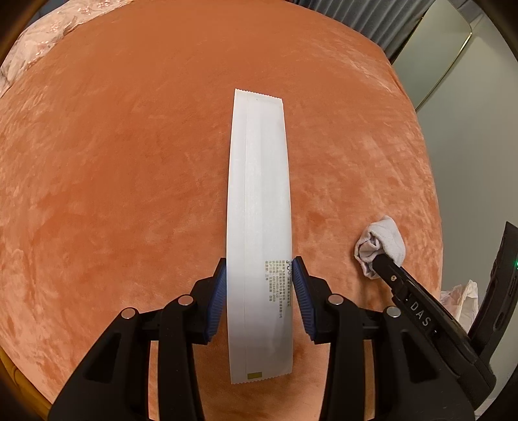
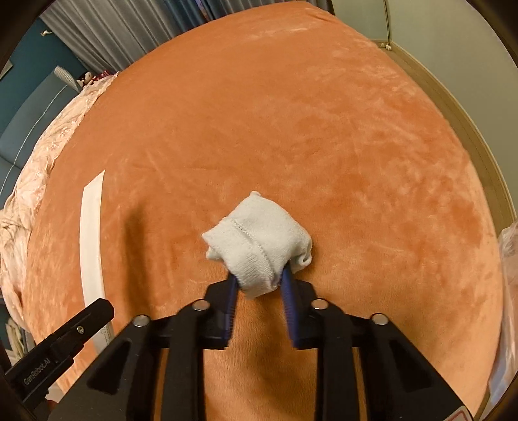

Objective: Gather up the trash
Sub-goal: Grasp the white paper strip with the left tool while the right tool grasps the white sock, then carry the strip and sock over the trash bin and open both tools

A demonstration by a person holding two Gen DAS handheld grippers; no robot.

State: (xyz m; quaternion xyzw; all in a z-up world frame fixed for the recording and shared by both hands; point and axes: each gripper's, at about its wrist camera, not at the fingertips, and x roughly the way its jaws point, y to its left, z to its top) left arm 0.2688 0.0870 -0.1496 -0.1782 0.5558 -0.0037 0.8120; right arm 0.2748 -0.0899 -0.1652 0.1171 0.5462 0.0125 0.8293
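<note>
A long white paper wrapper with small print lies flat on the orange velvet bed cover. My left gripper straddles its near end, blue pads at both edges, jaws closed against the wrapper's sides. A balled pale grey sock sits on the cover; my right gripper is shut on its near end. The sock and the right gripper's finger also show in the left wrist view. The wrapper appears at the left in the right wrist view.
A pink patterned quilt lies along the bed's left side. A thin plastic bag hangs past the bed's right edge. Grey curtains and a pale wall stand behind the bed.
</note>
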